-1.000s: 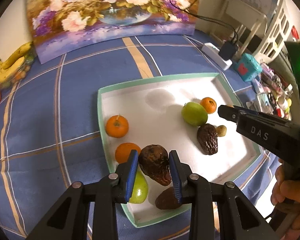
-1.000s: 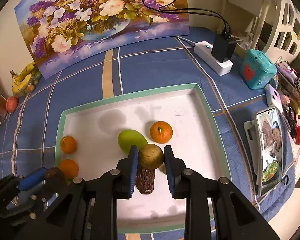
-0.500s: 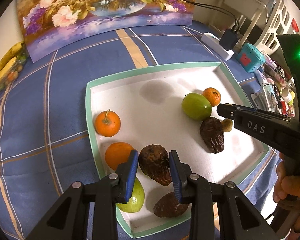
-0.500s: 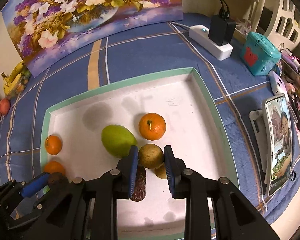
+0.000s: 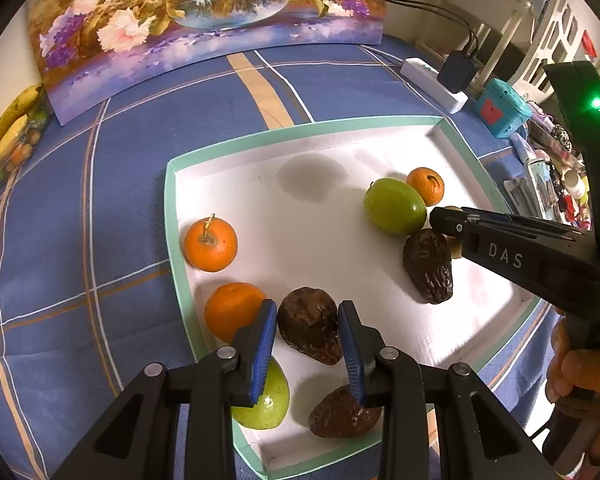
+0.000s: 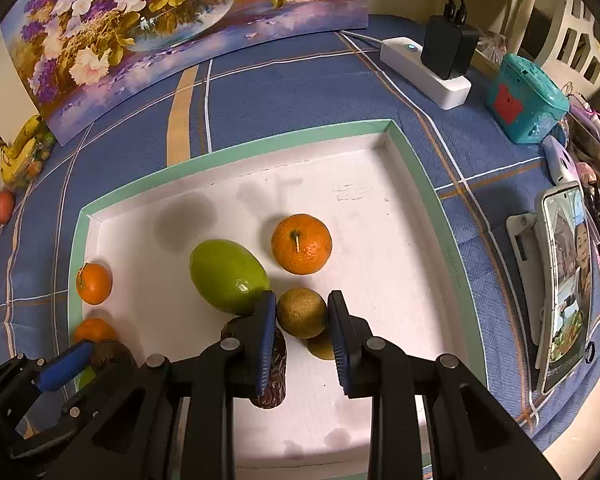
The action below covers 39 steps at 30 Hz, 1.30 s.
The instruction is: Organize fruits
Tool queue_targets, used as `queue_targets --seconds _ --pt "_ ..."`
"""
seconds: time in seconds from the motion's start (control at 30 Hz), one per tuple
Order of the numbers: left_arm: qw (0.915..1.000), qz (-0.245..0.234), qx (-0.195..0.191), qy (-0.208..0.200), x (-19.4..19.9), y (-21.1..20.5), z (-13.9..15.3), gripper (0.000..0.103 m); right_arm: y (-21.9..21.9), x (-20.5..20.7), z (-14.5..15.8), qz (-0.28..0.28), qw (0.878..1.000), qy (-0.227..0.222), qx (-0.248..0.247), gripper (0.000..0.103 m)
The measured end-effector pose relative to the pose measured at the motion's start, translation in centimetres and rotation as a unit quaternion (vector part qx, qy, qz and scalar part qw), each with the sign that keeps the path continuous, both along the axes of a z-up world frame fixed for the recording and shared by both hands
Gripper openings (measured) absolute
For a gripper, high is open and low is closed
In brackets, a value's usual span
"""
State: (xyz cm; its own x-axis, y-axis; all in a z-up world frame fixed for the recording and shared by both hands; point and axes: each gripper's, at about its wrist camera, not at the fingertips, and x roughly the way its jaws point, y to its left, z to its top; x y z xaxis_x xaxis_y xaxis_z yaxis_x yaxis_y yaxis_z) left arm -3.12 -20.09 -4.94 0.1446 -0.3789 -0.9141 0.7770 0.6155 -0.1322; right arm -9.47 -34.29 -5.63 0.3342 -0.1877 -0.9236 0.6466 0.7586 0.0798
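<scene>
Right tongs [image 6: 302, 316] lowered with brown fruit [image 6: 301, 312]; green mango [image 6: 228, 276] beside.

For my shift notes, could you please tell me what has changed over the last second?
The right tool has sunk toward the white tray, carrying the small round yellow-brown fruit. The left tool kept its grip on the wrinkled dark brown fruit; the tray's other fruit stayed put.

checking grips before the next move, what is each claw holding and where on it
Left claw: dark wrinkled avocado, pinched across its upper sides. Right claw: small brownish-yellow round fruit, pinched across its middle.
</scene>
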Motion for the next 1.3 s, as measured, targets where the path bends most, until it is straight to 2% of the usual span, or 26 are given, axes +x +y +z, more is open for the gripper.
queue_targets --seconds 0.3,0.47,0.5,0.53,0.6,0.63,0.67,0.73,0.8,0.87,1.0,1.17,1.27,1.3 --pt "0.9998 -0.002 -0.017 0.012 0.0 0.9 1.0 0.035 0.2 -0.1 0.3 0.001 1.0 -0.001 -0.007 0.028" --pt "0.9988 0.031 -0.037 0.011 1.0 2.6 2.4 0.035 0.7 -0.4 0.9 0.005 1.0 -0.006 -0.015 0.028" --pt "0.9986 0.039 -0.036 0.008 1.2 2.9 2.5 0.04 0.9 -0.4 1.1 0.008 1.0 -0.006 -0.019 0.028" --pt "0.9978 0.059 -0.029 0.0 1.7 3.6 2.5 0.054 1.2 -0.4 1.2 0.01 1.0 -0.007 -0.022 0.028" --pt "0.9953 0.095 -0.014 -0.012 2.7 4.9 2.4 0.07 1.9 -0.5 1.4 0.018 0.999 -0.011 -0.024 0.028" --pt "0.9939 0.109 -0.007 -0.017 3.1 5.4 2.4 0.07 2.2 -0.5 1.5 0.022 0.999 -0.014 -0.022 0.029" --pt "0.9919 0.125 0.002 -0.023 3.5 6.1 2.3 0.071 2.6 -0.4 1.5 0.025 0.999 -0.016 -0.02 0.035" --pt "0.9872 0.156 0.014 -0.029 4.4 7.6 2.0 0.088 3.5 -0.1 1.5 0.033 0.999 -0.019 -0.021 0.048" --pt "0.9828 0.181 0.019 -0.03 5.1 9.0 1.8 0.099 4.6 0.2 1.6 0.043 0.998 -0.016 -0.031 0.059" --pt "0.9791 0.199 0.022 -0.034 5.6 10.4 1.7 0.1 5.3 0.5 1.6 0.052 0.998 -0.016 -0.036 0.063" --pt "0.9747 0.219 0.022 -0.039 5.9 12.5 1.7 0.103 6.8 0.6 1.6 0.062 0.997 -0.017 -0.045 0.082" --pt "0.9715 0.231 0.018 -0.05 5.3 14.6 2.3 0.103 8.0 0.3 1.7 0.068 0.996 -0.025 -0.045 0.085" --pt "0.9724 0.227 0.012 -0.051 4.8 15.1 2.9 0.103 9.0 0.1 1.9 0.078 0.995 -0.022 -0.056 0.096" --pt "0.9731 0.225 0.007 -0.05 4.4 15.5 3.3 0.103 9.2 -0.1 2.1 0.081 0.995 -0.026 -0.059 0.096"
